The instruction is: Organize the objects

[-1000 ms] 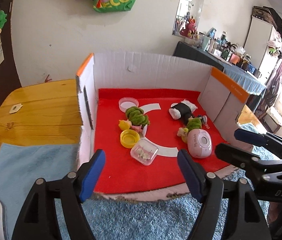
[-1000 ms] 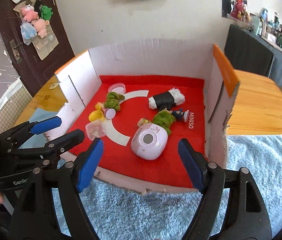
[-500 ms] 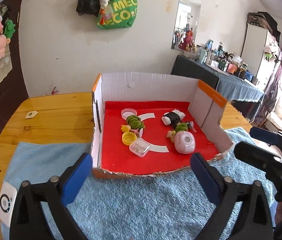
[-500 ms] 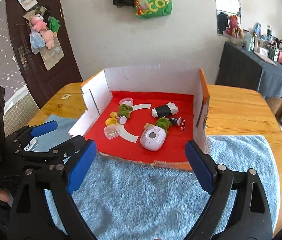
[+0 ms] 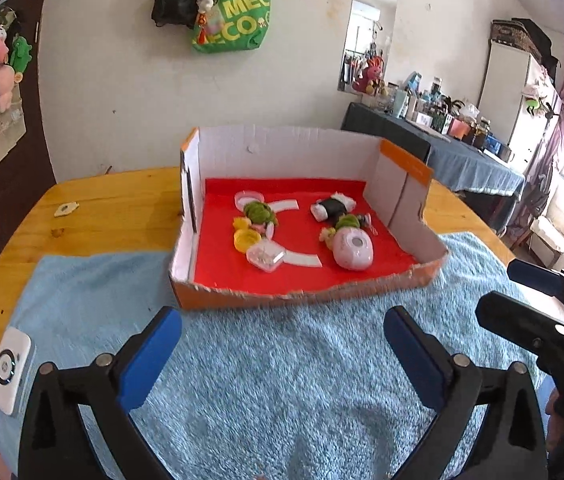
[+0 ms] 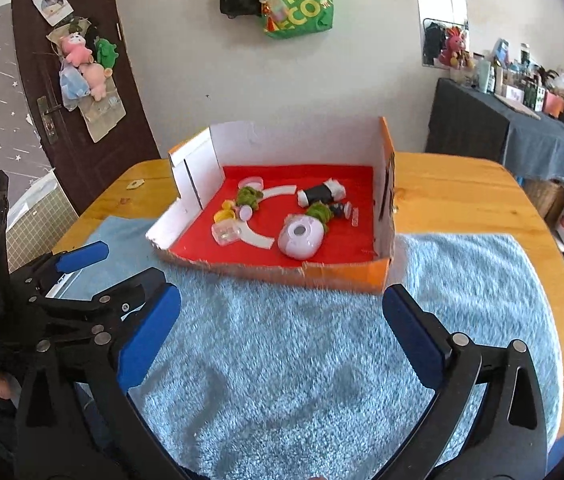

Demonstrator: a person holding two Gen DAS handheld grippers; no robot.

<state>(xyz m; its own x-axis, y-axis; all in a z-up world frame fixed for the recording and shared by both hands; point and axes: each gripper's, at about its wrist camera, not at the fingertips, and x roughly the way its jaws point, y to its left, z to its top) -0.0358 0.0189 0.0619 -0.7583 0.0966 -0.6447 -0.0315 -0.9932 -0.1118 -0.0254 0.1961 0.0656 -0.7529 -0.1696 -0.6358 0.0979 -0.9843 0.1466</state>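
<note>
Both tongs hang spread and empty above the blue towel (image 5: 282,380): the left tongs (image 5: 282,344) and the right tongs (image 6: 282,320) each show their blue pads well apart with nothing between them. From the left view the right tongs sit at about 3 o'clock; from the right view the left ones sit at 9 o'clock. Ahead at 12 o'clock, resting on the far edge of the towel on the wooden worktop (image 6: 461,200), stands the open box (image 5: 309,292) with a red floor and a torn front lip. Inside, at the right front, lies the pink camera (image 5: 353,249), which looks like hard, smooth, rounded plastic; I judge it the heaviest piece and apt to slip, so a grip across its narrower sides would suit. At the left front lies the clear case (image 5: 265,255), stiff, light and probably brittle, best pinched on its flat edges. Just behind it sits the yellow cap (image 5: 246,239), small and light. The green plush (image 5: 258,213) and the black roll (image 5: 331,207) look soft and forgiving anywhere. A white device (image 5: 8,370) lies at 9 o'clock on the towel, outside the box.
</note>
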